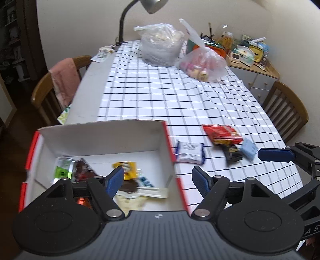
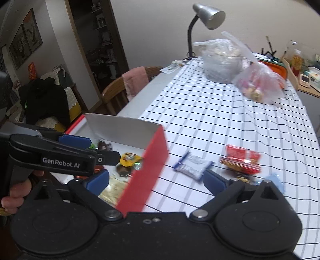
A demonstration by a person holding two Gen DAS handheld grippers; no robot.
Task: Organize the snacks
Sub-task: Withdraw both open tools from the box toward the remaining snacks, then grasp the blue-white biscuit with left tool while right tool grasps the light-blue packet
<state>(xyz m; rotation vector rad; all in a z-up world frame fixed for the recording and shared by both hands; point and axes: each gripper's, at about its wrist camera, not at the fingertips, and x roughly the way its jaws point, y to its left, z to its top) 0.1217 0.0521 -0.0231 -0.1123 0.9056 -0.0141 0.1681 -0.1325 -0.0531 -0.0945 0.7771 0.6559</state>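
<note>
Both tongs, left (image 1: 156,181) & right (image 2: 156,181), are spread w/ nothing pinched; loose snacks, e.g. the white-blue packet (image 1: 189,153) & red bag (image 1: 221,134), lie just beside the red box (image 1: 169,144) on the table (image 1: 160,96), so a hasty reach risks knocking the box wall or shoving packets away.

Left wrist view sits low behind the left gripper (image 1: 158,181), angled down and forward along the table (image 1: 96,80), close over the open red-and-white box (image 1: 100,136) with its own blue fingers (image 1: 115,181) filling the bottom; the other gripper's finger pokes in at right edge. Right wrist view rides the right gripper (image 2: 157,181), same forward-down facing but from further right, near the box's red side wall (image 2: 152,160), left gripper (image 2: 91,149) entering from left. Both share the box, blue-white packet (image 1: 190,153) (image 2: 193,165), red packet (image 1: 222,134) (image 2: 242,159), checked cloth (image 1: 160,96) (image 2: 210,112), plastic bags (image 1: 162,44) (image 2: 222,58), lamp (image 1: 148,6) (image 2: 210,16) and far chair (image 1: 54,90) (image 2: 120,90).
</note>
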